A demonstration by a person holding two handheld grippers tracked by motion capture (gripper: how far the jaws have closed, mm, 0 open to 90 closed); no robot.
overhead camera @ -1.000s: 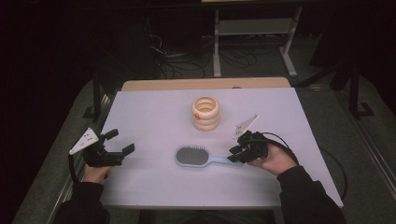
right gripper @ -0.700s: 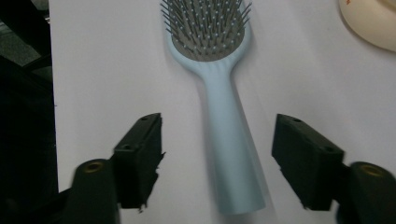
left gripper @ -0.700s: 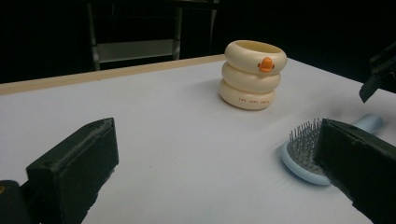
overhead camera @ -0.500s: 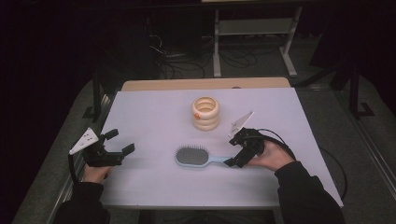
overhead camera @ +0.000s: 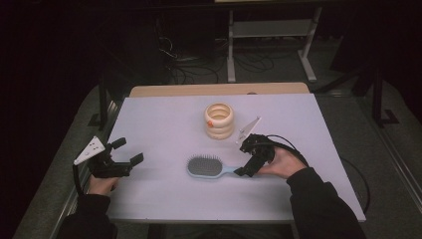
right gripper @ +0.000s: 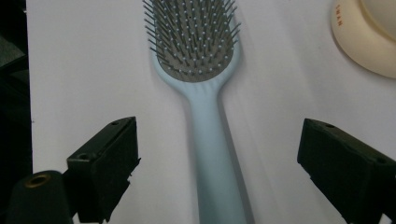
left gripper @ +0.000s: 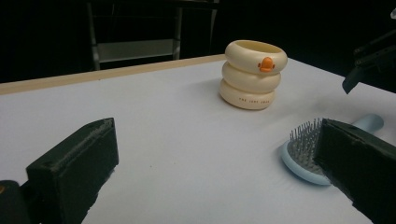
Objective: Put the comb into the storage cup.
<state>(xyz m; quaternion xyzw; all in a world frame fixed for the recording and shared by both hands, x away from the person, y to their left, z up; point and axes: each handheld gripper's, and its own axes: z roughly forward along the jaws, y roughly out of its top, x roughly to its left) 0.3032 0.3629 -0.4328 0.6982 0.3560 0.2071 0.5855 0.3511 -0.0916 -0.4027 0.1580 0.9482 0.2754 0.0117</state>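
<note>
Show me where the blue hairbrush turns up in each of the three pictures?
High view: hairbrush lies centre, toward the table's near edge.
Left gripper view: its bristled head at right.
Right gripper view: centre, handle running down.
Shared landmark: the cream ring-shaped duck pot beside it.

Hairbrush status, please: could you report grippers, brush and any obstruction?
Right gripper jaws just opened, straddling the brush handle, not gripping. Left gripper open, idle. Brush flat, bristles up. Duck cup behind, clear.

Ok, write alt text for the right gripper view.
A light blue hairbrush lies bristles up on a white table, its handle running between the open jaws of the right gripper, which have just been opening and do not touch it. A cream stacked-ring holder sits at the upper right.
</note>
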